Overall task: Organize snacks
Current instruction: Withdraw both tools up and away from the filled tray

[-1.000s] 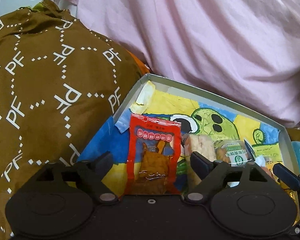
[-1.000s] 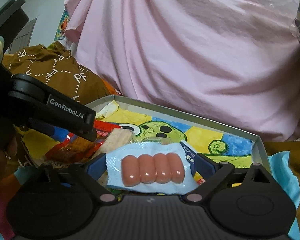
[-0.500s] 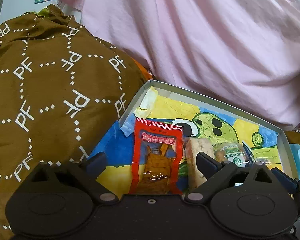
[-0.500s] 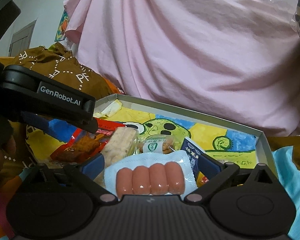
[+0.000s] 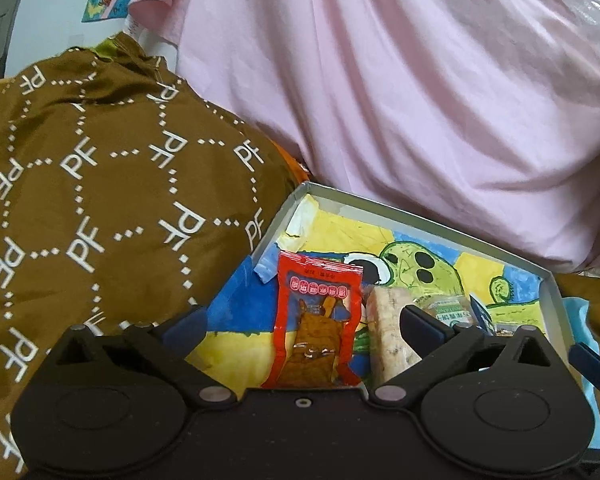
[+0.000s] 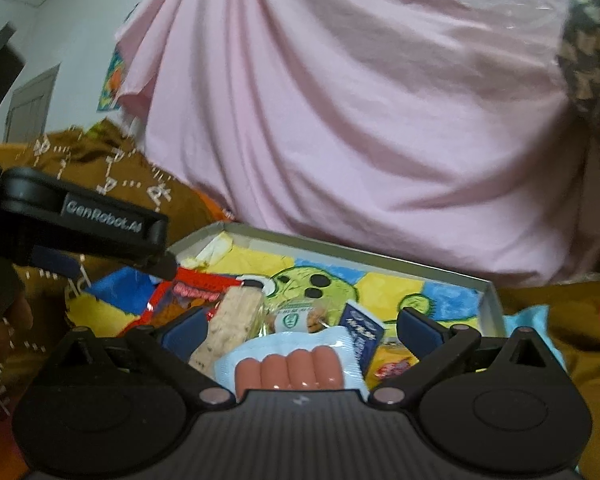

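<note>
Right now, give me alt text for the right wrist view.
A sausage pack lies between the open right gripper fingers in a shallow cartoon-painted box holding other snacks. The left gripper reaches in from the left; pink cloth hangs behind.

My tray point(image 5: 416, 210) has a grey rim and a yellow, blue and green cartoon floor. In it lie a red packet point(image 5: 316, 320) and pink sausages in a pale blue wrapper point(image 6: 290, 364). Left is brown cloth point(image 5: 100, 184) with white letters; far behind, pink fabric point(image 5: 380, 92).
</note>
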A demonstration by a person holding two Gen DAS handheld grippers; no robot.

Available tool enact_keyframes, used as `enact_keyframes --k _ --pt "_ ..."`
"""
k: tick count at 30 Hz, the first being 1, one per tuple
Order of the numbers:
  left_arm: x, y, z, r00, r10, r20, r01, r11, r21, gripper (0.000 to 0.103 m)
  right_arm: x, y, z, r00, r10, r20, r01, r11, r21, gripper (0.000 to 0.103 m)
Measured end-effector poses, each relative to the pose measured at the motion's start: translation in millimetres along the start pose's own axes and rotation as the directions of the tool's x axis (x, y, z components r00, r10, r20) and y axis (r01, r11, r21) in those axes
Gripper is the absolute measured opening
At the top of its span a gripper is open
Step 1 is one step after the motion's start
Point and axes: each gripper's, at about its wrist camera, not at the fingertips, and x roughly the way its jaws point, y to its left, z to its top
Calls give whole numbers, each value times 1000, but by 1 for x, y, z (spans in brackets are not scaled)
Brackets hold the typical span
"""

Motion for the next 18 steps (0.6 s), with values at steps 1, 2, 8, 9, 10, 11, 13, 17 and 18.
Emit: enact_keyframes --k 1,2,8,9,10,11,13,17,18 --pt "-4 0 -1 1000 0 -3 0 1000 -1 102 -5 -2 1 1000 -5 0 5 1000 26 103" --pt "-8 0 -2 1000 1 -5 -1 1000 -3 102 -11 -4 1 1000 -9 -1 9 998 59 103" --pt "-33 4 -11 1000 3 -5 -3 1000 -2 102 -40 -12 4 998 -57 1 56 988 142 103" --pt "-37 5 -13 1000 4 -5 -4 1000 -2 102 -44 -12 4 998 -66 3 65 986 155 103" --pt "-40 6 -14 1000 6 -6 -6 1000 -1 102 -49 -14 4 997 -75 4 73 983 170 103" --pt "-45 7 -17 1000 6 -7 -6 1000 0 102 -54 -15 4 997 -83 5 81 980 182 103" --pt "-52 9 -21 1000 5 -7 -5 1000 2 102 -63 -16 4 995 -98 6 95 976 194 103" --pt "-70 15 -33 1000 -1 -7 1 1000 -11 102 -80 -16 2 992 -123 3 120 971 206 103" --pt "-75 16 -36 1000 1 -6 -1 1000 -19 102 -84 -15 1 992 -127 2 123 970 208 103"
